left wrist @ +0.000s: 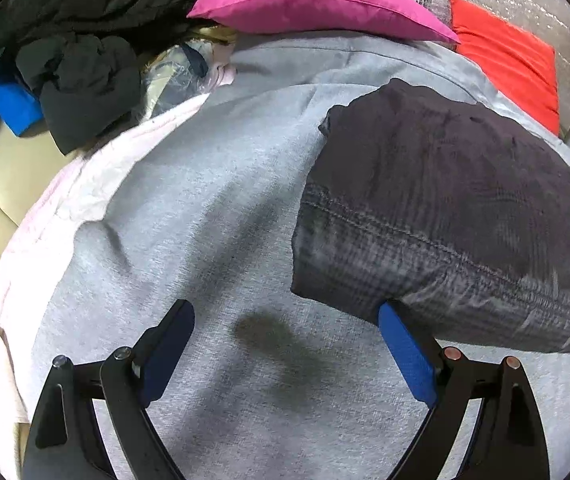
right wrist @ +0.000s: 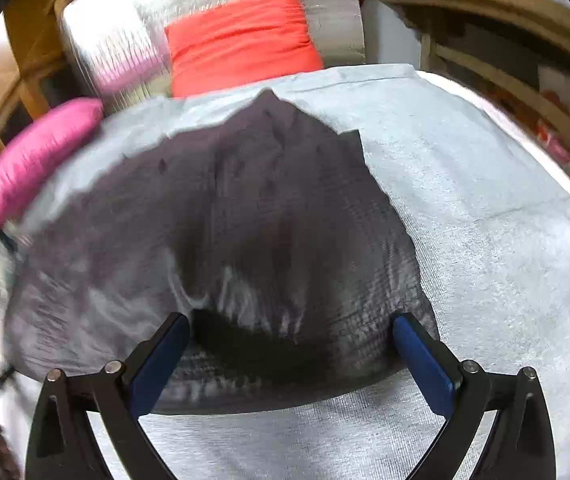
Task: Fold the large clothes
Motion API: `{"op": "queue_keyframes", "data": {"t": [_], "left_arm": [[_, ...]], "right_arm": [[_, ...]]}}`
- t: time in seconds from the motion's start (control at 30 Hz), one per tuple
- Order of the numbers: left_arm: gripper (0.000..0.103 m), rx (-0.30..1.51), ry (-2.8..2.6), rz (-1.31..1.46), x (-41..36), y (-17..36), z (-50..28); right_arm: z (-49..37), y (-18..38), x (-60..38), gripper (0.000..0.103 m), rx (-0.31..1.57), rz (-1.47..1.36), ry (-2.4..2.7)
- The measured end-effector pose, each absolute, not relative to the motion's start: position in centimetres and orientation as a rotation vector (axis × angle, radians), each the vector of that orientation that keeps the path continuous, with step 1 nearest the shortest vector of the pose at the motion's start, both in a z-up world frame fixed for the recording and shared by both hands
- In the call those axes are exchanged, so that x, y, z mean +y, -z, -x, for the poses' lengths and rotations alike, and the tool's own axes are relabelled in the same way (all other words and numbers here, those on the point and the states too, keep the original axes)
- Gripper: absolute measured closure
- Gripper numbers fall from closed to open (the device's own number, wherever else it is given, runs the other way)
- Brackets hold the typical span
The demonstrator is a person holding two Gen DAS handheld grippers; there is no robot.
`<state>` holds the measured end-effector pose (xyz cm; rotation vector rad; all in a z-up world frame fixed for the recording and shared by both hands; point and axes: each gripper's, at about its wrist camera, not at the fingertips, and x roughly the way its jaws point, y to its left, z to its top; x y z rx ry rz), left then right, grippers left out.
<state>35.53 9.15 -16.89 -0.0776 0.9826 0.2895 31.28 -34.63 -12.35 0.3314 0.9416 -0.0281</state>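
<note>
A dark grey garment [left wrist: 445,208] lies in a thick folded bundle on a light grey blanket [left wrist: 213,208]. My left gripper [left wrist: 287,340] stands open over the blanket, its right finger [left wrist: 401,344] just under the bundle's near left corner, nothing between the fingers. In the right wrist view the same dark garment [right wrist: 245,220] fills the middle, spread over the light grey blanket [right wrist: 485,240]. My right gripper [right wrist: 291,344] is open, and the garment's near edge sits between its fingers without being pinched.
A magenta pillow [left wrist: 309,0] and a red cushion [left wrist: 509,56] lie at the back. Black clothes [left wrist: 81,88] and a blue item [left wrist: 9,104] are piled at the left beside pink cloth [left wrist: 45,224]. Wooden shelves [right wrist: 505,60] stand at the right.
</note>
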Motion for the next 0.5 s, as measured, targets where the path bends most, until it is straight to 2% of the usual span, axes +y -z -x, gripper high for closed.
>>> {"op": "queue_keyframes", "data": {"t": [0.13, 0.27, 0.5], "left_arm": [[0.009, 0.943, -0.318, 0.091, 9.8, 16.0, -35.0], [0.009, 0.973, -0.312, 0.097, 10.2, 15.9, -35.2], [0.009, 0.913, -0.314, 0.104, 11.9, 13.8, -35.3]], "right_arm": [[-30.3, 11.0, -36.3, 0.000, 0.883, -0.379, -0.004], [-31.1, 14.4, -37.4, 0.000, 1.019, -0.356, 0.027], [-28.8, 11.9, -40.6, 0.000, 0.923, -0.444, -0.032]]}}
